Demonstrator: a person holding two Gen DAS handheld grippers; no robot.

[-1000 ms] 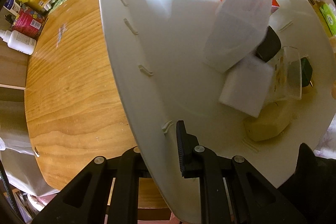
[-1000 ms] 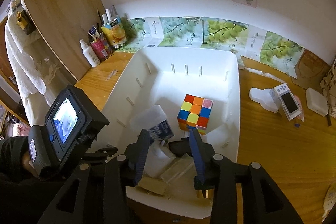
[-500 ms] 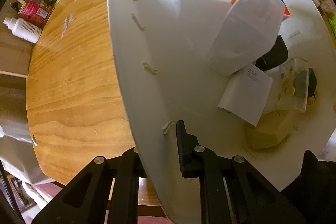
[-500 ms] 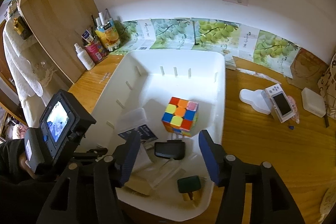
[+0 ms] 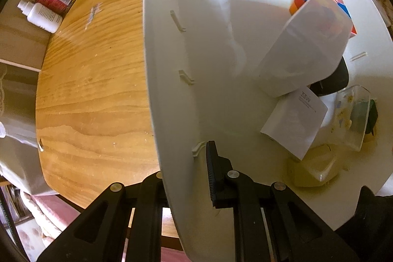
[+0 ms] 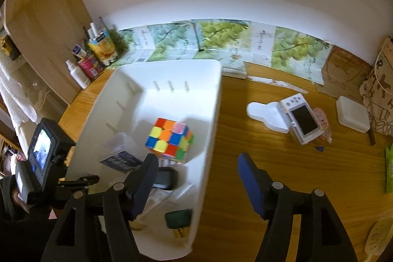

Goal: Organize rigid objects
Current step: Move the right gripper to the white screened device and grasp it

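White plastic storage bin (image 6: 211, 100) sits on the round wooden table (image 6: 282, 168). The left gripper (image 5: 184, 171) pinches the bin's near-left wall, one finger outside, the other's ribbed pad (image 5: 210, 171) inside against the plastic. The right gripper (image 6: 196, 186) is spread wide and holds nothing; its jaws have just been opening. Its left finger (image 6: 145, 183) hangs over the bin's interior, its blue-padded right finger over bare table outside the bin's right wall.

In the bin: a multicoloured puzzle cube (image 6: 169, 139) near the middle; a translucent white rectangular box (image 5: 304, 46) leaning beside it; a white paper leaflet (image 5: 294, 124); a black rounded object (image 6: 165, 178); a clear plastic case (image 5: 353, 117); a dark green block (image 6: 178, 217); a pale yellow lump (image 5: 312, 168).

Right of the bin on the table lies a white handheld device with a dark screen (image 6: 303, 118).
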